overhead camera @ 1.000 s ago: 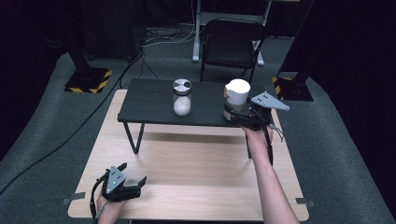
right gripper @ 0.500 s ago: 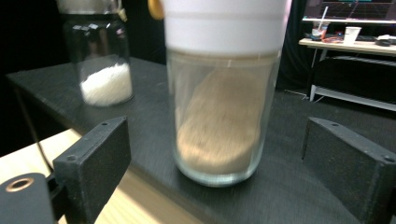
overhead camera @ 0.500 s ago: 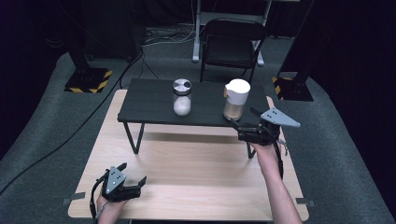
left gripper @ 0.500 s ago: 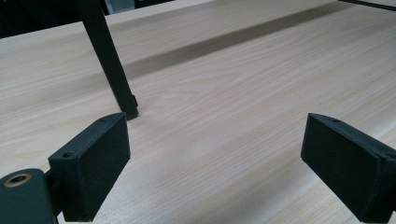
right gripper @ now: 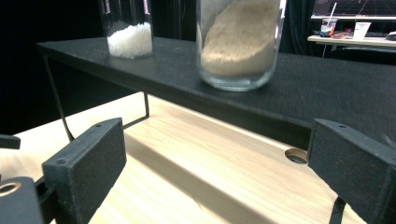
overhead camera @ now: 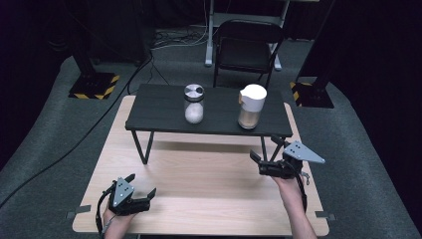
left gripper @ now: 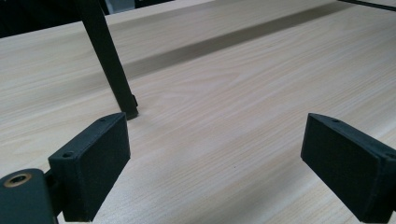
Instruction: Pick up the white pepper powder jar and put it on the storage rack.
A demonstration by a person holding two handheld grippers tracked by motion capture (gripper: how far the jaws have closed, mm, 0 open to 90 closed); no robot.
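Note:
A low black shelf [overhead camera: 164, 112] stands on the far half of the wooden table [overhead camera: 209, 199]. On it stand a metal-lidded jar of white grains [overhead camera: 194, 103] and a white-lidded jar of tan powder [overhead camera: 251, 107]. My right gripper [overhead camera: 264, 149] hovers open in front of and below the shelf's right end, apart from the tan jar. Its own view looks up at the tan jar [right gripper: 240, 42] and the white-grain jar [right gripper: 126, 32] over open, empty jaws [right gripper: 215, 163]. My left gripper [overhead camera: 142, 184] rests open near the table's front left corner, its jaws [left gripper: 215, 158] empty.
A shelf leg [left gripper: 109, 56] stands just ahead of the left gripper. A small round hole [right gripper: 295, 155] is in the table near the right gripper. Behind the table a black folding chair [overhead camera: 246, 47], two stands with striped bases [overhead camera: 94, 84], and floor cables.
My right gripper has drawn back from the tan jar toward the near right and sunk below the shelf's edge. The jar stays on the shelf. The left gripper has not moved.

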